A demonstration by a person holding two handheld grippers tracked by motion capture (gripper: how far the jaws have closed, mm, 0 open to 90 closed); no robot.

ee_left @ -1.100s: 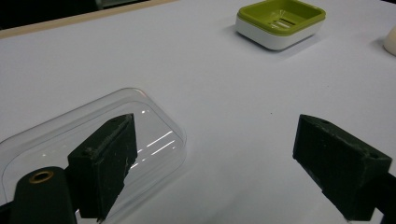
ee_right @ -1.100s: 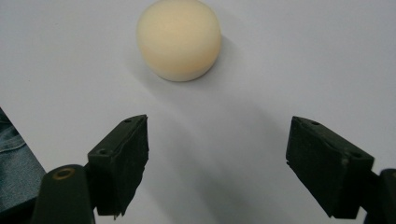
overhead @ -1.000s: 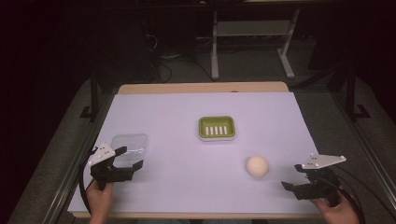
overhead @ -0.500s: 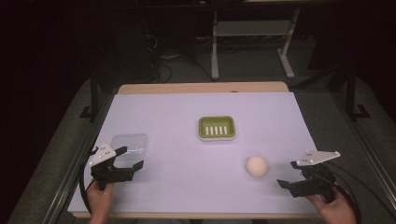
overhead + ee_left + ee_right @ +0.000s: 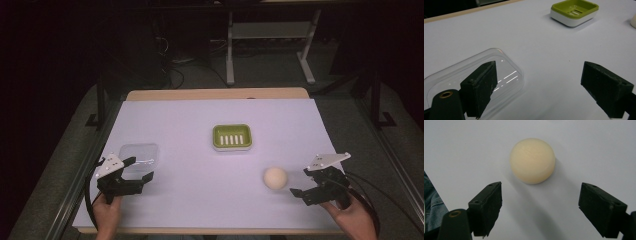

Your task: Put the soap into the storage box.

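Note:
A round cream soap [image 5: 275, 178] lies on the white table at the front right. My right gripper [image 5: 300, 183] stands open just to its right, and in the right gripper view the soap [image 5: 532, 160] sits a little ahead of the gap between the open jaws of the right gripper [image 5: 540, 188]. A green soap dish [image 5: 231, 137] on a white base rests mid-table. At the front left, my left gripper [image 5: 139, 169] is open beside a clear plastic lid [image 5: 139, 154]. One jaw of the left gripper [image 5: 539, 72] overlaps the lid [image 5: 506, 65]; nothing is held.
The white sheet covers the table [image 5: 190, 120], with a wooden strip along its far edge. The soap dish [image 5: 574, 11] lies far ahead of the left gripper. A denim sleeve [image 5: 430, 202] shows at the left of the right gripper view. Dark floor and table legs lie beyond.
My right gripper has slid a little leftward, closer to the soap. The left gripper has hardly moved.

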